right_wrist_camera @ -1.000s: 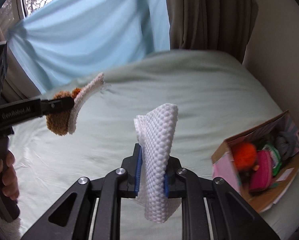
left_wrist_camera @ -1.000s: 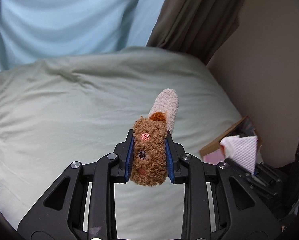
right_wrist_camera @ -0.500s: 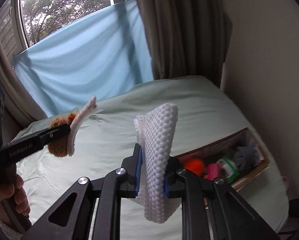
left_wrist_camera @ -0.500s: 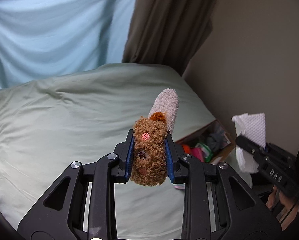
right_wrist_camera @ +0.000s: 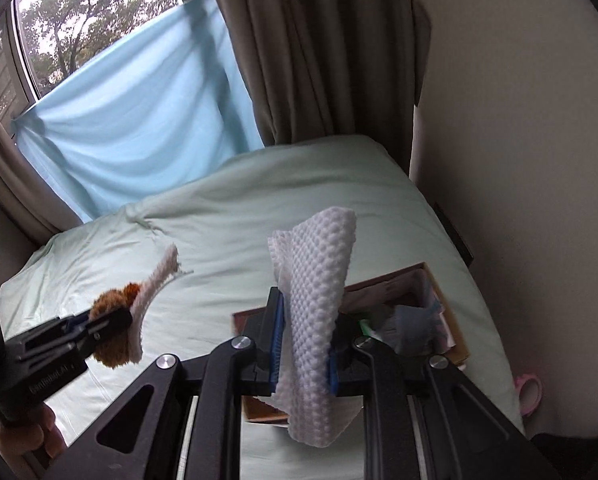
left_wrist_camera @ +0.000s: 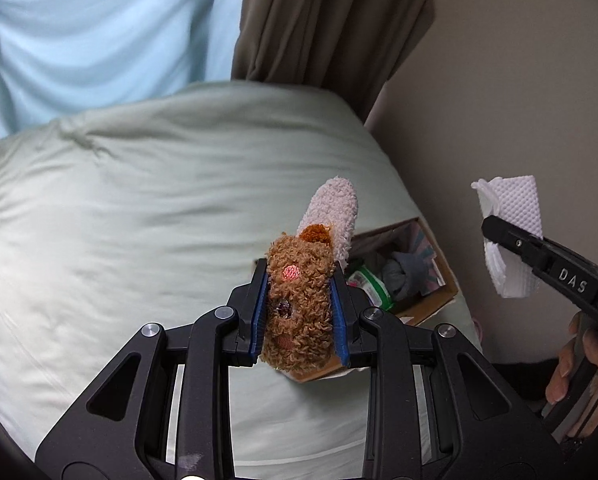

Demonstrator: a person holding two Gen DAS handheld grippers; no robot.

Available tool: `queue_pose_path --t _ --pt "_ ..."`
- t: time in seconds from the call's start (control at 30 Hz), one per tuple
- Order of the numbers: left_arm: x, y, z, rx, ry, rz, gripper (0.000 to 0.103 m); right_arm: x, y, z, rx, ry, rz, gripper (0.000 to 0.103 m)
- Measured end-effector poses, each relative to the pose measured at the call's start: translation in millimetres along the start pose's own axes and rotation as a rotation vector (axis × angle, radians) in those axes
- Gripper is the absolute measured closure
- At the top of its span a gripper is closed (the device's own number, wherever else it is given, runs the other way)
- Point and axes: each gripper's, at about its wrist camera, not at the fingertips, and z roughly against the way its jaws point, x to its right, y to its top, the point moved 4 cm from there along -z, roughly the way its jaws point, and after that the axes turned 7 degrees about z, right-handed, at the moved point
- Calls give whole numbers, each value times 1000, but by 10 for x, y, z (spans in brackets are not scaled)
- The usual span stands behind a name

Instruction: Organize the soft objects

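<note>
My left gripper (left_wrist_camera: 298,312) is shut on a brown fuzzy plush toy (left_wrist_camera: 299,300) with a cream back, held above the bed. It also shows in the right wrist view (right_wrist_camera: 117,336) at the left. My right gripper (right_wrist_camera: 304,344) is shut on a folded white waffle-textured cloth (right_wrist_camera: 315,312). That cloth also shows in the left wrist view (left_wrist_camera: 509,232) at the right. A cardboard box (left_wrist_camera: 439,280) holding several soft items lies on the bed behind both grippers. In the right wrist view the box (right_wrist_camera: 447,320) sits just beyond the cloth.
The bed (left_wrist_camera: 139,220) has a pale green cover. A beige wall (right_wrist_camera: 519,160) runs along its right side. A brown curtain (right_wrist_camera: 319,60) and a light blue sheet (right_wrist_camera: 139,120) hang behind it. A pink object (right_wrist_camera: 531,392) lies by the bed's right edge.
Both grippers have moved toward the box with their loads. The box now sits right behind each gripper's fingers. Both grips are unchanged.
</note>
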Motion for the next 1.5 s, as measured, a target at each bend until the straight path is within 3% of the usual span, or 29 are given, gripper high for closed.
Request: queue_pose_path --t 0.37,0.7,0.77,0.8,0.83,0.87,0.9,0.93,0.97,1.23,1.5 --pt "516 -347 -1029 -177 99 26 79 631 -195 -867 -216 102 -54 87" --pt "396 -636 -1496 -281 202 45 78 723 -404 -1431 -338 152 -67 87" --pt "400 -629 -1510 -283 221 41 72 749 -404 -1511 -347 156 -72 86" --pt "397 -628 -1524 -283 223 42 68 751 -400 -1561 -357 152 -74 84" --pt "394 -626 -1531 -285 216 47 54 748 -400 -1616 -371 151 -75 76" --pt "385 -626 -1535 -288 207 60 27 747 -403 -1660 -381 151 -76 57" --pt "373 -630 -1535 -288 201 74 14 742 -406 -1684 -384 155 -77 45" --pt "364 -633 -1522 -281 193 85 1 737 -409 -1715 -384 167 -79 20" --pt "358 -640 -1509 -279 188 91 0 739 -412 -1732 -386 171 -76 5" --pt "312 -753 -1388 -304 192 88 0 727 -462 -1681 -397 148 -36 2" --pt "309 -631 -1041 -249 175 63 0 580 -389 -1345 -337 144 -19 2"
